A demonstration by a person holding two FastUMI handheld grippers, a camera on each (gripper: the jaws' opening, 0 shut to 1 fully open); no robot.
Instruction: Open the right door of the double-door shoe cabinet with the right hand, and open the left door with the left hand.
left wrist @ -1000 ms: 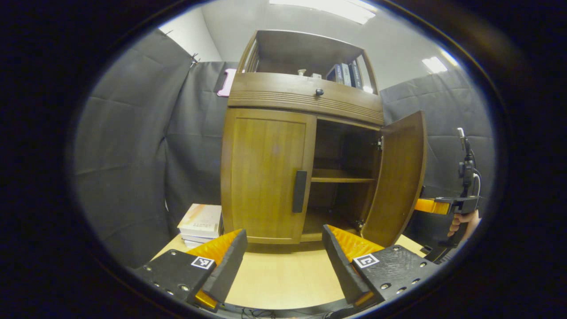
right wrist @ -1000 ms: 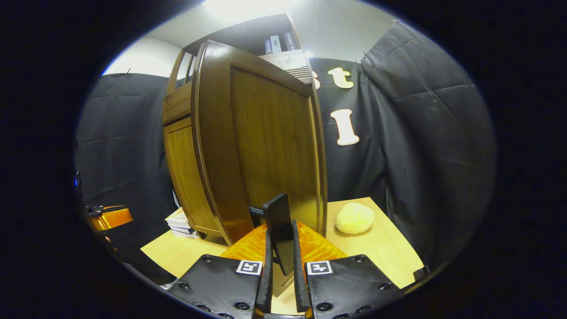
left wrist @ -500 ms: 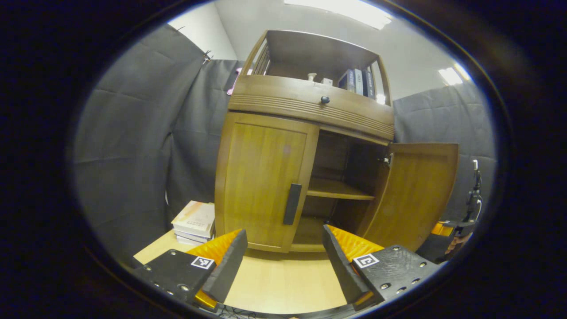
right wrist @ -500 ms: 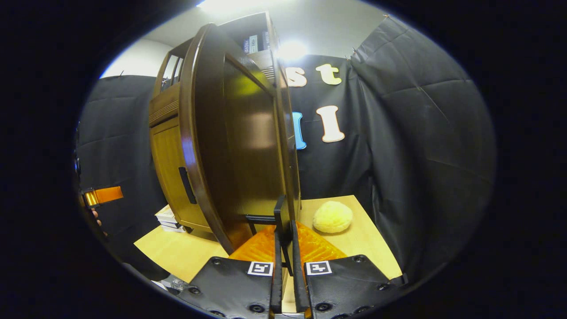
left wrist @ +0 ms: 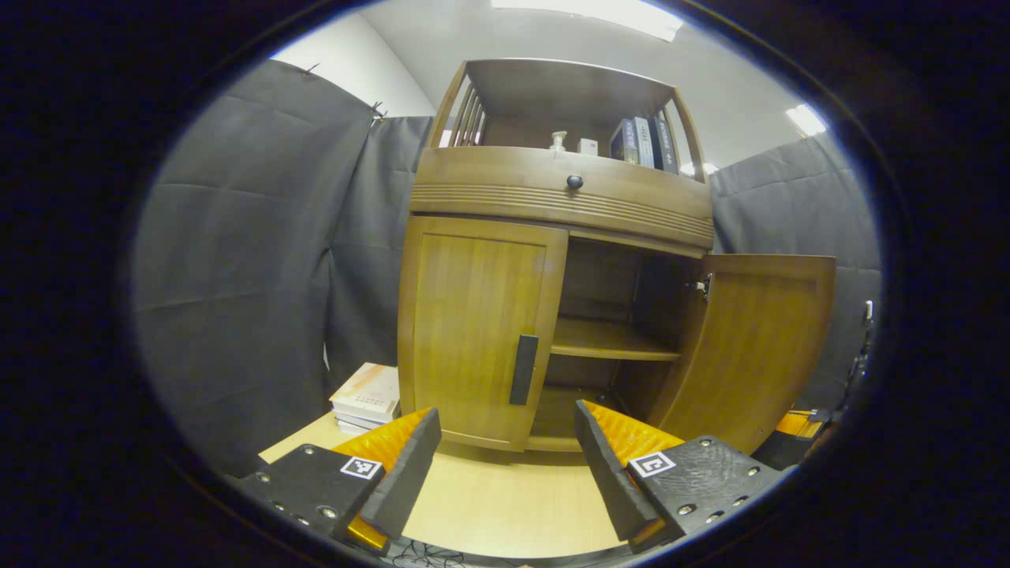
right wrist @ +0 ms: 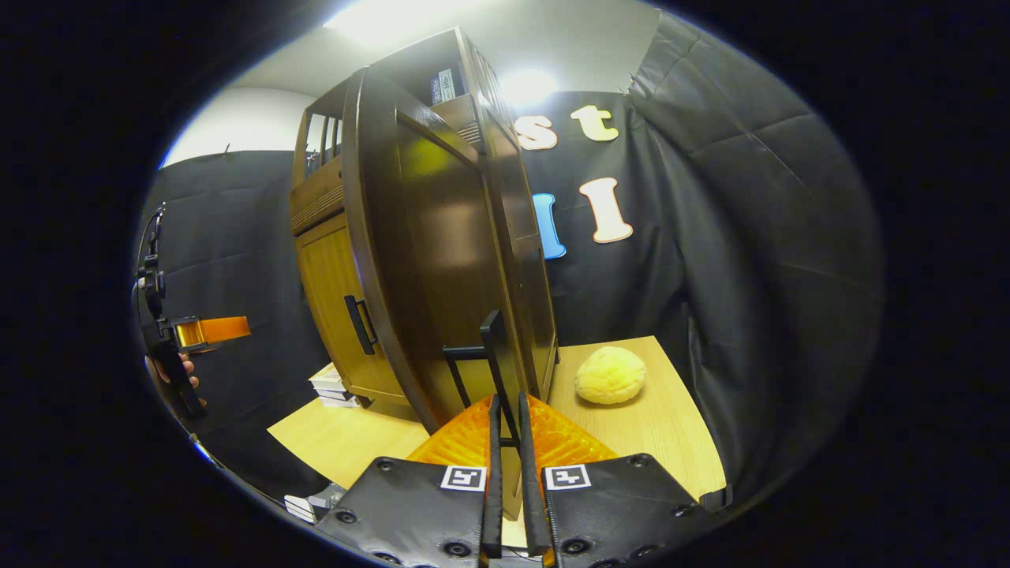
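- Right gripper is clamped on the right door's handle – holding the right door swung wide
- Left gripper gapes empty, with the left door's handle ahead between its jaws – lined up, I'd say, for grabbing

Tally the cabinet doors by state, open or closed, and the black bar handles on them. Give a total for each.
Open wooden cabinet doors: 1, the right door, swung wide.
Closed wooden cabinet doors: 1, the left door.
Doors total: 2.
Black bar handles: 2, one on the left door, one on the right door, which the right gripper clamps.
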